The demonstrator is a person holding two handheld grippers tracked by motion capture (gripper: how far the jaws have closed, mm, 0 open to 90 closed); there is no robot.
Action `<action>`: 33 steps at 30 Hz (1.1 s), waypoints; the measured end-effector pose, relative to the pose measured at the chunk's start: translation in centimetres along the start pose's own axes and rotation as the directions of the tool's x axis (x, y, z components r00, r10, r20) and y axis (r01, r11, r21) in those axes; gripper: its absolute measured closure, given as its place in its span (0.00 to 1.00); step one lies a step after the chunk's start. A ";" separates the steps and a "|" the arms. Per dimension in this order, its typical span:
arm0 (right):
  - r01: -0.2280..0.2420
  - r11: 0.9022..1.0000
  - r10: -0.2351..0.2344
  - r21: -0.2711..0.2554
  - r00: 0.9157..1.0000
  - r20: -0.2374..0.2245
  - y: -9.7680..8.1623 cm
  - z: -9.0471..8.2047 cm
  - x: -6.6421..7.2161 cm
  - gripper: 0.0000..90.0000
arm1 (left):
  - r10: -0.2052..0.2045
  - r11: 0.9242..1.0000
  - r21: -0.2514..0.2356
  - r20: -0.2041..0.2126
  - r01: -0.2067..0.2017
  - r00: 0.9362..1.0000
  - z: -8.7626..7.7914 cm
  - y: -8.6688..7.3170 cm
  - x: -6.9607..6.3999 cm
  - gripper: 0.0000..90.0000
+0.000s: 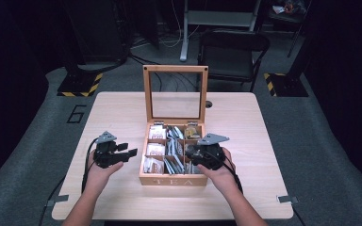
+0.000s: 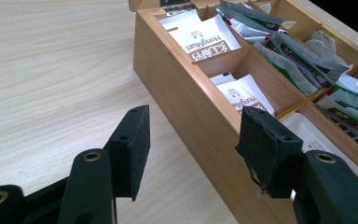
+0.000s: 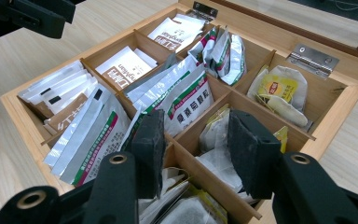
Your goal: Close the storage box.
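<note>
Right gripper [image 3: 193,156] hangs over the right-hand column of the wooden tea box [image 1: 173,179], jaws parted and nothing clamped. In the right gripper view the pads straddle the divider of the middle-right compartment; one pad sits just above the loose pale tea bags [image 3: 219,140] there, and touch can't be confirmed. Looks like the reach-in step of picking a bag, grasp not yet made.

Left gripper [image 1: 131,153] rests on the table [image 1: 122,108] just beside the box's left wall, jaws apart, empty. In the left gripper view that wall runs between the pads without being pinched. Probably parked, or ready to steady the box.

Box layout: glass lid [image 1: 175,92] stands upright at the back. White sachets [image 3: 121,70] fill the left column, green-striped foil sachets [image 3: 186,93] the middle, a yellow-tagged tea bag [image 3: 279,91] the far right cell.

Next move, as a judgement: lower the right jaws around one bag only, clear of the divider, then close. Risks: pads snagging the partition, or grabbing several bags since they lie overlapped and limp. Box may shift if it isn't braced.
</note>
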State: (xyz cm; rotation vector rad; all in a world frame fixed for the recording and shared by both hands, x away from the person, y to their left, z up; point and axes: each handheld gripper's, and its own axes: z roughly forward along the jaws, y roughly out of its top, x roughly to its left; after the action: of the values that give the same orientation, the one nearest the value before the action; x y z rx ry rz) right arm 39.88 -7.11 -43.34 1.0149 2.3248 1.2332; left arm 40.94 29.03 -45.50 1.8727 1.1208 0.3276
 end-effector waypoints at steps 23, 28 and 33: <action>0.046 0.999 -0.044 0.024 0.997 -0.063 -0.6 1.2 2.6 0.66 | 0.000 1.000 0.006 0.003 0.000 1.000 -0.1 0.0 0.1 0.49; 0.043 0.999 -0.041 0.030 0.997 -0.071 -0.7 1.4 2.9 0.66 | -0.001 1.000 0.005 0.003 0.001 1.000 -0.1 0.0 0.1 0.49; 0.045 0.998 -0.041 0.046 0.996 -0.079 -0.9 1.8 3.2 0.69 | 0.000 1.000 0.007 0.003 0.000 1.000 -0.1 0.0 0.1 0.49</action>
State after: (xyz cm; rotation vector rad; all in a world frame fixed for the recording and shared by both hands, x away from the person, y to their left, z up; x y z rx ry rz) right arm 38.31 -4.12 -44.99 0.9429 2.4330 1.2275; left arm 40.95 29.20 -45.48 1.8783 1.1217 0.3213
